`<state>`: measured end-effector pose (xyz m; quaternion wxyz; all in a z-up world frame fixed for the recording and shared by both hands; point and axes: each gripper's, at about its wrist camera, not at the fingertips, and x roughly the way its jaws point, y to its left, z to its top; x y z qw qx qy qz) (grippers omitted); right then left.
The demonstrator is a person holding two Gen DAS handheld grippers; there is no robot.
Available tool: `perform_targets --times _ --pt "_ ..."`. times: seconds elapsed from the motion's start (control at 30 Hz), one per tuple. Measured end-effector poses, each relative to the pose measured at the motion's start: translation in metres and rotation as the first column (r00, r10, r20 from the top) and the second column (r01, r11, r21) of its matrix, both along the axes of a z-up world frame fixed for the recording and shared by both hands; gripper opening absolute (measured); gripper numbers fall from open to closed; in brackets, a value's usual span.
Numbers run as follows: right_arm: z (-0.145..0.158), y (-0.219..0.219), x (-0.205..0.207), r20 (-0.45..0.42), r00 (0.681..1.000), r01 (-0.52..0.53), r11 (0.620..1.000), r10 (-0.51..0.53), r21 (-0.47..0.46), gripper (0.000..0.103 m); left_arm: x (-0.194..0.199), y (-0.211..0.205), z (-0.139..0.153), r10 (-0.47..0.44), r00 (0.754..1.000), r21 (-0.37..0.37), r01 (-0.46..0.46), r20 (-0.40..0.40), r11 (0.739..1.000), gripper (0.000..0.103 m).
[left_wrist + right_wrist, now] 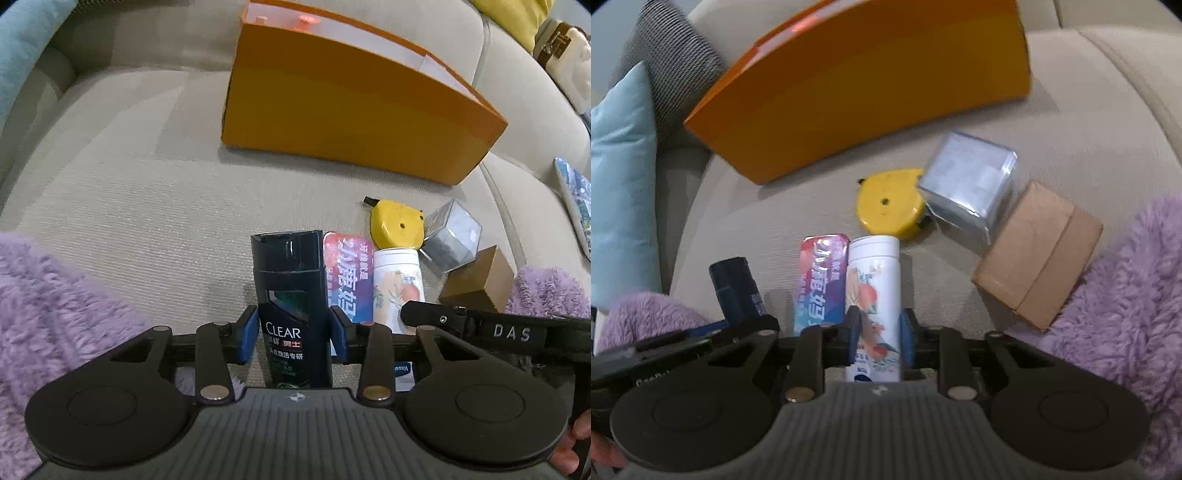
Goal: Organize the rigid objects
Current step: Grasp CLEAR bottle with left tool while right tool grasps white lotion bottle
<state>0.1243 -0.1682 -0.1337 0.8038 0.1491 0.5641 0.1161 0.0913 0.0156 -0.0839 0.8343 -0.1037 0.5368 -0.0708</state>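
Left hand-held gripper [294, 338] clamps the dark CLEAR shampoo bottle [290, 295], right hand-held gripper [878, 338] clamps the white bottle [875, 295], presumably bound for the orange box [351, 114] ahead.

- The sofa cushion [147, 206] is beige woven cloth, matt with a fine ribbed weave.
- The shampoo bottle [291, 295] is dark, glossy plastic.
- The white bottle [875, 288] looks like smooth plastic with a printed label.
- The orange box [347, 114] is smooth, matt card.
- The brown box [1038, 254] is matt cardboard.
- The clear cube [452, 236] is shiny transparent plastic.
- The purple sleeve [55, 317] is fluffy fleece.
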Motion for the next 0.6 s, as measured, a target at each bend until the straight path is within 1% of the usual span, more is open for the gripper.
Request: perform_targets --times 0.03,0.1,0.17,0.2,0.3,0.4,0.5,0.6 --pt "0.003 0.005 -0.001 0.019 1.000 -0.021 1.000 0.021 -0.012 0.021 0.000 0.001 0.001 0.002 1.000 0.000 -0.002 0.001 1.000 0.045" --pt "0.007 0.012 -0.002 0.049 0.997 -0.054 0.999 0.054 -0.007 0.018 -0.001 0.001 0.002 0.005 1.000 -0.005 -0.005 0.005 1.000 0.045" --pt "0.007 0.017 -0.003 0.068 0.995 -0.079 0.997 0.079 -0.006 0.020 0.002 0.002 -0.003 0.009 1.000 -0.021 -0.009 -0.012 1.000 0.045" --pt "0.005 0.021 -0.001 0.068 0.994 -0.088 0.996 0.088 -0.016 0.025 0.004 0.003 -0.006 0.014 1.000 -0.028 -0.015 -0.020 0.999 0.045" --pt "-0.002 0.025 0.006 0.045 0.995 -0.090 0.996 0.090 -0.015 0.027 0.008 0.005 -0.009 0.030 0.999 -0.038 -0.030 -0.019 0.999 0.044" --pt "-0.006 0.026 0.010 0.041 0.996 -0.076 0.997 0.076 0.004 0.027 0.011 0.007 -0.013 0.044 0.999 -0.049 -0.044 -0.019 0.998 0.043" --pt "-0.011 0.030 0.014 0.036 0.997 -0.068 0.998 0.069 -0.016 0.024 0.011 0.009 -0.013 0.047 0.999 -0.060 -0.048 -0.018 0.997 0.043" --pt "-0.016 0.031 0.015 0.032 0.997 -0.066 0.998 0.066 -0.008 0.023 0.011 0.010 -0.014 0.053 0.998 -0.062 -0.054 -0.019 0.997 0.043"
